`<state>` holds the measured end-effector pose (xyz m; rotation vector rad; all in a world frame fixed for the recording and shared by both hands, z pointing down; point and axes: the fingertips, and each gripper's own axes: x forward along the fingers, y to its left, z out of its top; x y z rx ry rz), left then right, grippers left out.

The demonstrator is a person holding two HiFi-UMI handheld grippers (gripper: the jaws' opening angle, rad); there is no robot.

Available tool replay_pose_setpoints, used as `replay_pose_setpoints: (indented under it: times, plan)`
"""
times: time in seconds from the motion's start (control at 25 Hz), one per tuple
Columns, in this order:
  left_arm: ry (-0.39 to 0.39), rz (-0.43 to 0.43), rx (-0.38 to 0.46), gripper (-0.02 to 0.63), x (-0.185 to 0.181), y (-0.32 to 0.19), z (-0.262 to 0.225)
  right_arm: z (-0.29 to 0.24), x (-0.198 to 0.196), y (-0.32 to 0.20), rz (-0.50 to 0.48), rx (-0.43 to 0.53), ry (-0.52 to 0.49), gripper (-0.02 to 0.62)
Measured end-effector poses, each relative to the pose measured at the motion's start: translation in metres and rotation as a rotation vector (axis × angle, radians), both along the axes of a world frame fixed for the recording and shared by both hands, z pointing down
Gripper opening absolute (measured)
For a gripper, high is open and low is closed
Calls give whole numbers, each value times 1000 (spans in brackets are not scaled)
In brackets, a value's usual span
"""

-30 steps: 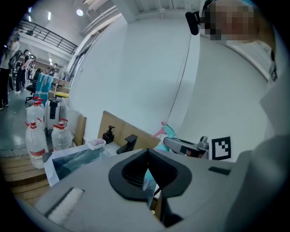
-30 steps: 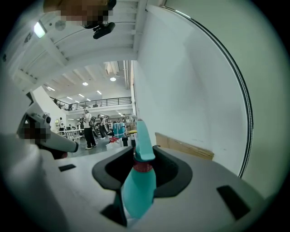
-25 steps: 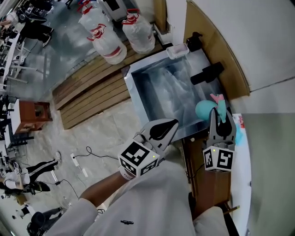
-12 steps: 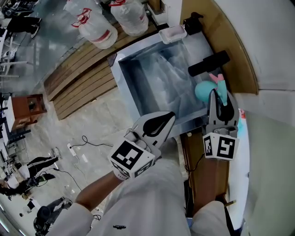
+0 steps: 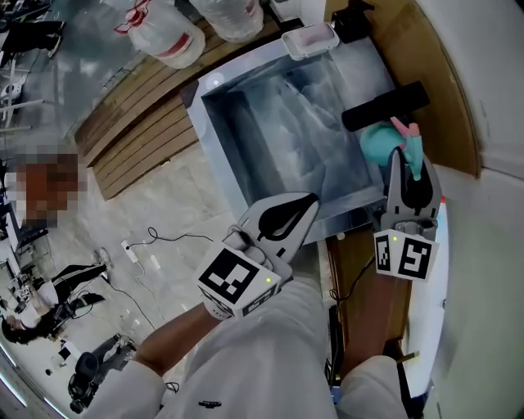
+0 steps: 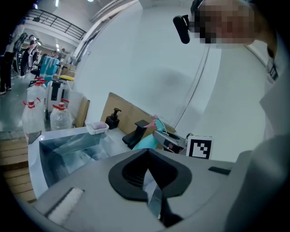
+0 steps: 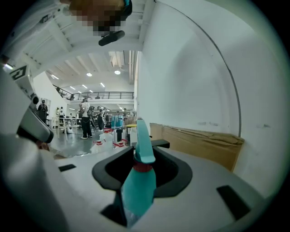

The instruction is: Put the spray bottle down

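Right gripper (image 5: 408,169) clamps spray bottle (image 5: 377,144) — seemingly over sink (image 5: 216,146) rim; left gripper (image 5: 305,203) closed.

Sink rim (image 5: 214,139); soap dish (image 5: 309,38), pump bottle (image 5: 352,15)

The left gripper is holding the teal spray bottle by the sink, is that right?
No. It is the right gripper that holds the teal spray bottle by the sink; the right gripper view shows it between those jaws.
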<state>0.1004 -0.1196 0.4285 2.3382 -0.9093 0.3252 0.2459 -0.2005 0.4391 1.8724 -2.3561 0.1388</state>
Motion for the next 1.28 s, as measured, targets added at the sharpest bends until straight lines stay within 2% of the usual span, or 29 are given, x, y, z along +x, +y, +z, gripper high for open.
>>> replay_pose_setpoints:
  times: [0.48, 1.0, 1.28]
  plan:
    - [4, 19, -48, 3, 9, -11, 20, 1, 3, -1, -17, -5, 57, 121]
    - [3, 45, -67, 5, 12, -2, 27, 34, 6, 1, 14, -63, 73, 121]
    - [5, 42, -72, 5, 7, 2, 31, 36, 7, -1, 25, -50, 69, 121]
